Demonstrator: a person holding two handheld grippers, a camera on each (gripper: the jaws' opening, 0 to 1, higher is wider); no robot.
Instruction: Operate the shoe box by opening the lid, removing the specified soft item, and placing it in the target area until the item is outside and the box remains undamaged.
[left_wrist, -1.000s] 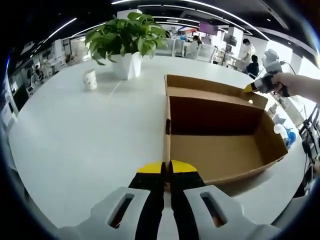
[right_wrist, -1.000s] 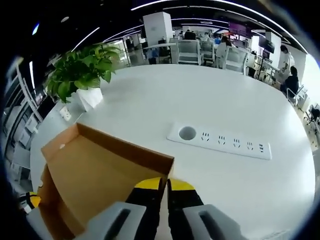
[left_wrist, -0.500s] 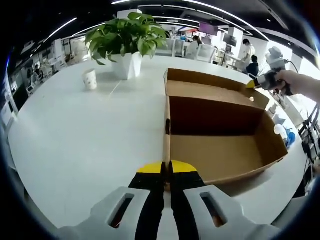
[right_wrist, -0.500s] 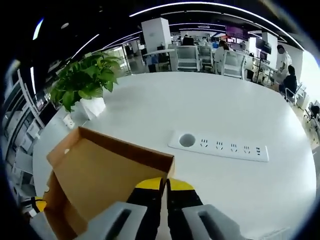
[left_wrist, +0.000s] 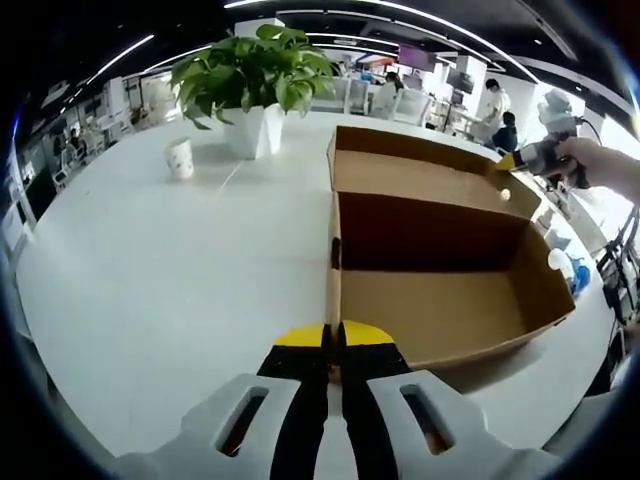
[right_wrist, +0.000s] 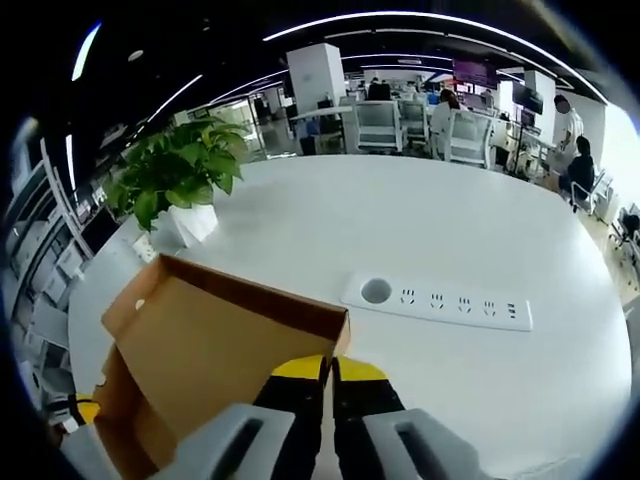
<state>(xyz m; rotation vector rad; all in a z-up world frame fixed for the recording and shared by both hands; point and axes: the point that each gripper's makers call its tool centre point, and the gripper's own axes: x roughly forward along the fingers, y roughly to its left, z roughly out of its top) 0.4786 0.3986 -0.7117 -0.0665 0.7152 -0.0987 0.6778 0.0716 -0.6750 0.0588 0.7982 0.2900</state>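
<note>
— How do the tongs stand?

— The left gripper (left_wrist: 333, 335) has its yellow-tipped jaws pressed together on the near rim of the shoe box (left_wrist: 440, 300), clenched on that cardboard edge. The right gripper (right_wrist: 328, 368) is likewise closed, pinching the free edge of the lid (right_wrist: 215, 335). In the left gripper view it shows at the far right (left_wrist: 512, 162), held by a person's hand (left_wrist: 572, 160).

— Anything different from a second ago?

— The lid flap (left_wrist: 420, 172) has swung higher; its far edge now stands more upright than before. The left gripper has not moved, still clamped on the same rim.

— And the box itself?

— Open on the white table (left_wrist: 160, 260), its brown inside showing; I cannot make out any soft item in it.

— Around it?

— A potted plant (left_wrist: 255, 85) and a paper cup (left_wrist: 180, 158) lie beyond the box. In the right gripper view a white power strip (right_wrist: 436, 301) is set in the table, just past the lid.
</note>
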